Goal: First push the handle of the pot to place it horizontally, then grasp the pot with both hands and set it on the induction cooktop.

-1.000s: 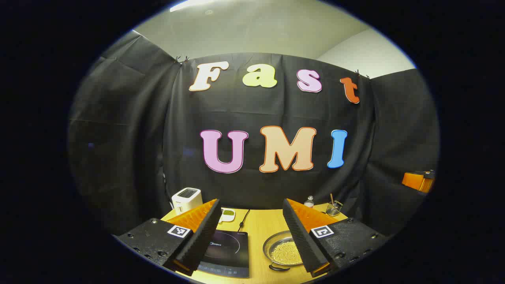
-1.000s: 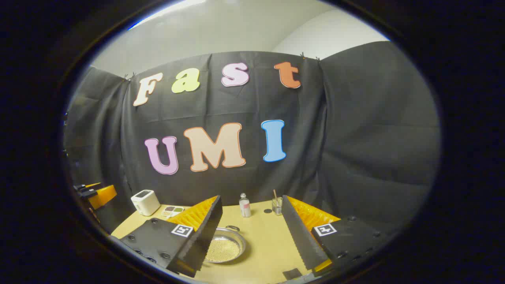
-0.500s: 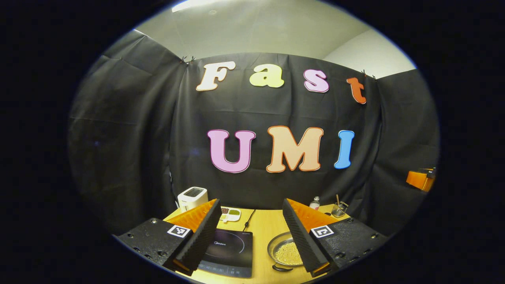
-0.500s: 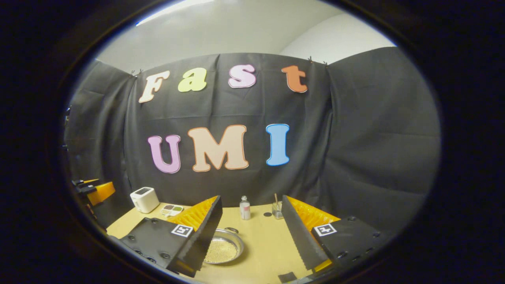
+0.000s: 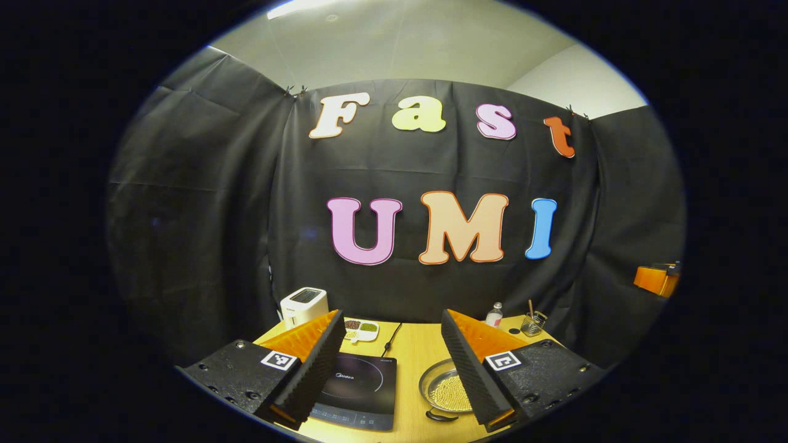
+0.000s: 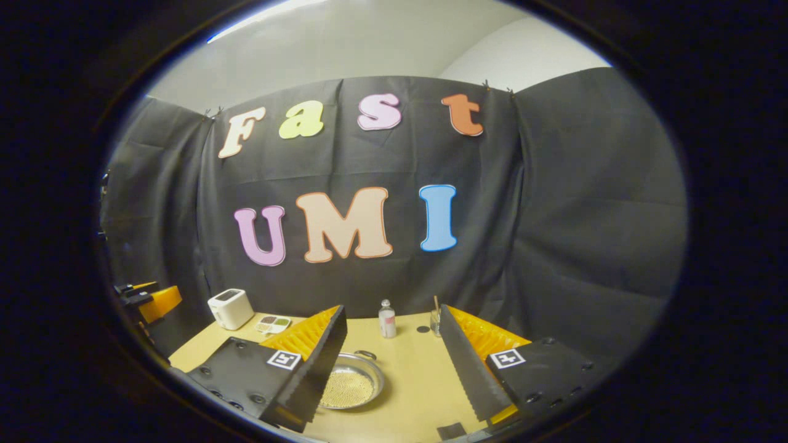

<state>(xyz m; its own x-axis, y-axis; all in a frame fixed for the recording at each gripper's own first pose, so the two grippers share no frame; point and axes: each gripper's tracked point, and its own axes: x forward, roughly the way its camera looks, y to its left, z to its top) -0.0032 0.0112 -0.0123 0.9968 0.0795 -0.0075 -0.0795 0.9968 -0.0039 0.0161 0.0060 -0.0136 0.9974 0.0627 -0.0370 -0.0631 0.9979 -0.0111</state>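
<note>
Grippers (image 5: 391, 369) (image 6: 391, 369) both open; one pot (image 5: 444, 389), one cooktop (image 5: 360, 391).

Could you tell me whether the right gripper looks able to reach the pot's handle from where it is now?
Probably yes: the right gripper is open above the table, and nothing stands between it and the pot.

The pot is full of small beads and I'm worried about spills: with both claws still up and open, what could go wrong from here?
1. The pot is shallow and holds loose beads; a hard push on its handle or a tilted lift may scatter them.
2. The induction cooktop lies close beside the pot, so the turning handle might strike its edge.
3. The bottle and glass stand behind the pot; the right claw could knock them.
</note>
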